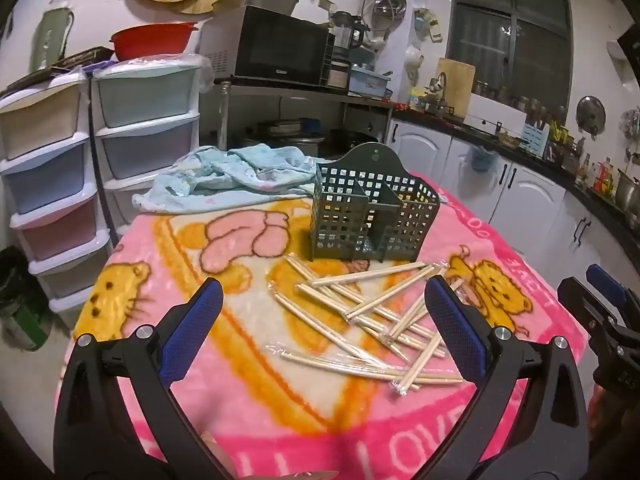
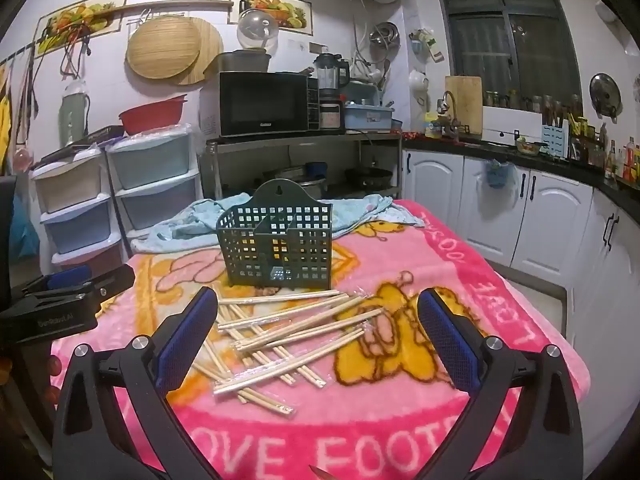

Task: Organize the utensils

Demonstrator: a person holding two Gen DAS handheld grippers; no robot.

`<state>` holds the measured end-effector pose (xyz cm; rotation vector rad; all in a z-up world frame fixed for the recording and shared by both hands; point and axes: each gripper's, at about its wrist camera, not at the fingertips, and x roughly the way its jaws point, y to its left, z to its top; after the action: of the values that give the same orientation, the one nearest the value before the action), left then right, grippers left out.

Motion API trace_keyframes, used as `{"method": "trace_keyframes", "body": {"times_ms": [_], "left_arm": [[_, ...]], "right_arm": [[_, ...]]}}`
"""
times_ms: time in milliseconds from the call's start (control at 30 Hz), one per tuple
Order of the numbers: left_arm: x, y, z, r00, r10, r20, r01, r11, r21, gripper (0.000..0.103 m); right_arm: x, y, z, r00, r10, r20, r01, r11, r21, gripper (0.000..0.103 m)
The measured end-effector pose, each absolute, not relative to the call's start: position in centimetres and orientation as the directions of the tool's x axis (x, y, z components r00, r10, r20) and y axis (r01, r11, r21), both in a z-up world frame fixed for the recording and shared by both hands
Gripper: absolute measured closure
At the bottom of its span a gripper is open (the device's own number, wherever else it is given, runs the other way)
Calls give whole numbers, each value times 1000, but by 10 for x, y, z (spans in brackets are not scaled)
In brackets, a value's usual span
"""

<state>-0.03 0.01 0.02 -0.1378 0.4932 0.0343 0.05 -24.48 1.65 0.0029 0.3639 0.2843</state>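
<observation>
Several wooden chopsticks (image 1: 368,312) in clear wrappers lie scattered in a loose pile on the pink blanket. Just behind them stands an empty dark green lattice utensil holder (image 1: 370,210) with two compartments. My left gripper (image 1: 324,300) hovers open over the near left of the pile, nothing between its blue pads. In the right wrist view the same chopsticks (image 2: 280,336) and holder (image 2: 278,236) appear, and my right gripper (image 2: 318,312) is open above the pile's near side. The right gripper shows at the left view's right edge (image 1: 600,300); the left gripper shows at the right view's left edge (image 2: 64,288).
A pink cartoon blanket (image 1: 224,384) covers the table. A crumpled light blue cloth (image 1: 224,178) lies at its far side. Plastic drawer towers (image 1: 56,168) stand to the left, a microwave (image 2: 260,102) on a rack behind, white cabinets (image 2: 492,208) to the right.
</observation>
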Motion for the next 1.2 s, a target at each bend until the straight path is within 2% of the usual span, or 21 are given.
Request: {"method": "trace_keyframes", "body": {"times_ms": [1200], "left_arm": [[-1,-1,1,887,-5,-463,-61,990,-128,10]], "right_arm": [[-3,-246,20,895,265,-358,-268,962,42,6]]}}
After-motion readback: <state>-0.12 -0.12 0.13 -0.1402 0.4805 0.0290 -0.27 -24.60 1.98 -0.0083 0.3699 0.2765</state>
